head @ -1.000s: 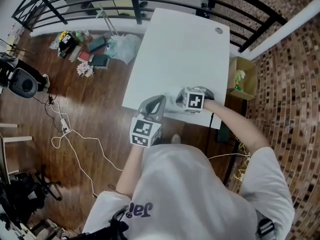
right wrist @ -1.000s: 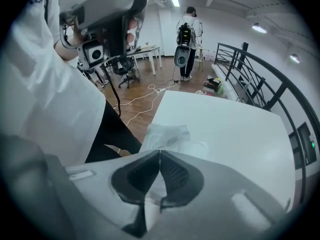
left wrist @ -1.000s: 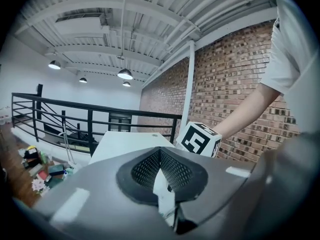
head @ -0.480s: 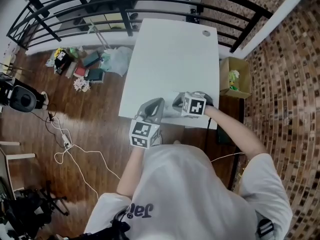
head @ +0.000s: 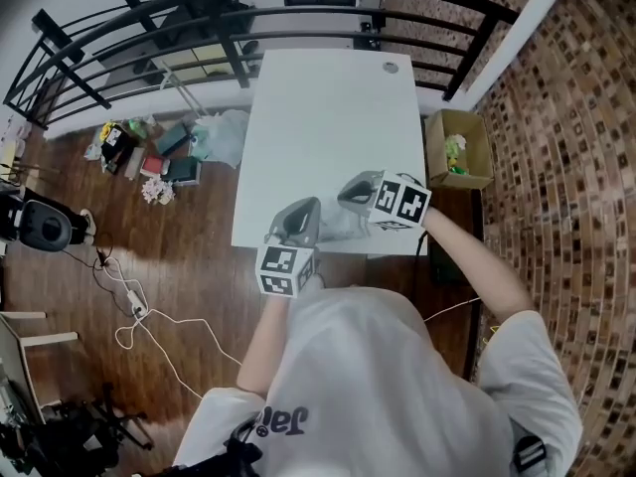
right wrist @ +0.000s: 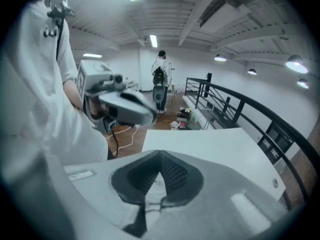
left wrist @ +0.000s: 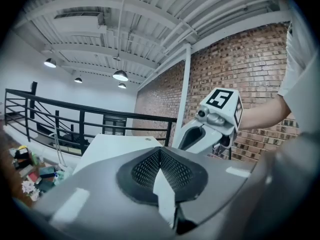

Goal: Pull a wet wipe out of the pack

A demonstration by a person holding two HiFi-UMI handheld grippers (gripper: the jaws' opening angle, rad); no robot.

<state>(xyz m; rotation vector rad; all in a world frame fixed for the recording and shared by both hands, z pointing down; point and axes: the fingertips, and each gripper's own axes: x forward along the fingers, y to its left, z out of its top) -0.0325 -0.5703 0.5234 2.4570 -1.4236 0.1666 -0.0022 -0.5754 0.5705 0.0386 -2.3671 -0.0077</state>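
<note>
Both clamped: left gripper (left wrist: 161, 159) on white strip (left wrist: 165, 194), right gripper (right wrist: 160, 161) on wipe (right wrist: 157, 189) above table (head: 328, 107); cardboard box (head: 455, 157) beside.

The only lettering I can read is the dark print (head: 276, 420) on my white shirt (head: 397, 366), at the lower left of the head view. It begins "Ja"; I cannot tell the rest. The cubes on my left gripper (head: 304, 209) and right gripper (head: 350, 193) bear black-and-white square markers (head: 283, 269), patterns rather than letters.

White table (head: 328, 117): round cable hole (head: 391, 68) in far right corner; wipe pack (head: 343, 229) at near edge. Wooden floor (head: 189, 256): clutter pile (head: 149, 152) left of table, white power strip (head: 139, 311), cardboard box (head: 452, 152) right of table.
</note>
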